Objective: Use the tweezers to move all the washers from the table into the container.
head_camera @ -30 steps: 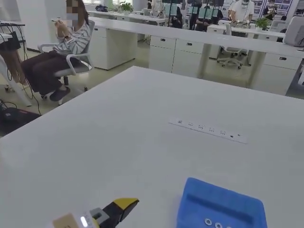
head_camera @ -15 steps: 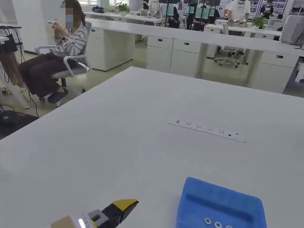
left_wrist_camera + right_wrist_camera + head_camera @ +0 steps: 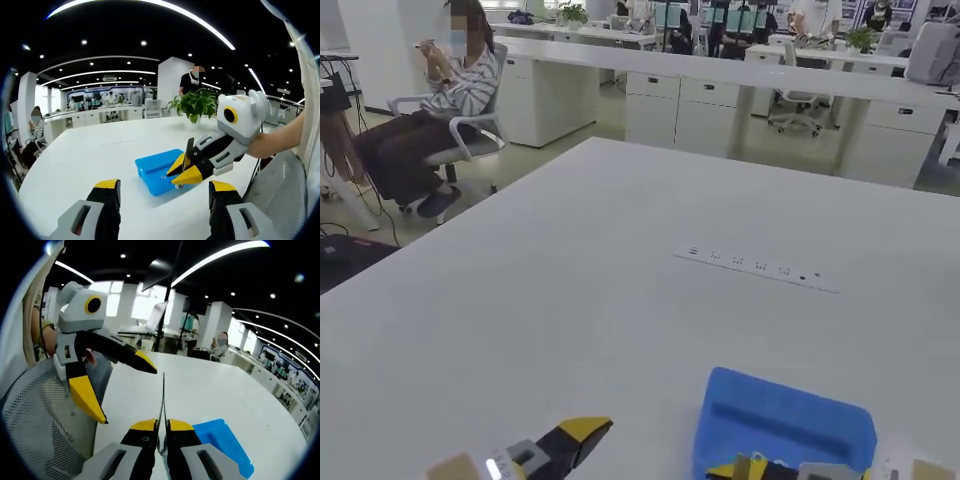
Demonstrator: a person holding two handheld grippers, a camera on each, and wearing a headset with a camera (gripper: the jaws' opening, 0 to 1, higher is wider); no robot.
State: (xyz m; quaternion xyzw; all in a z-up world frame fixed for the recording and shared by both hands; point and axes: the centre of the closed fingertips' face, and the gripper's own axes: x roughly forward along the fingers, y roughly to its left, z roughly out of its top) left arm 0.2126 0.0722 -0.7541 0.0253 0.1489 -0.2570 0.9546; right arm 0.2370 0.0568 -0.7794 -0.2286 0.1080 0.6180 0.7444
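A blue container [image 3: 785, 428] sits at the near right of the white table [image 3: 570, 290]. My right gripper [image 3: 161, 426] is shut on thin metal tweezers [image 3: 163, 392] that stick out ahead of its jaws. In the left gripper view the right gripper [image 3: 184, 170] hangs over the near end of the container [image 3: 152, 172], tweezers [image 3: 189, 149] between its yellow tips. One small washer [image 3: 163, 176] lies inside the container. My left gripper [image 3: 165, 192] is open and holds nothing; its yellow tip [image 3: 578, 436] sits left of the container.
A white power strip [image 3: 755, 268] lies on the table beyond the container. A person [image 3: 445, 105] sits in an office chair far left, off the table. Desks and chairs fill the background. A potted plant [image 3: 195, 104] stands past the table.
The right gripper has come up into the bottom of the head view and now covers the washers seen in the container. The left gripper has stayed put. The head camera tilted slightly.
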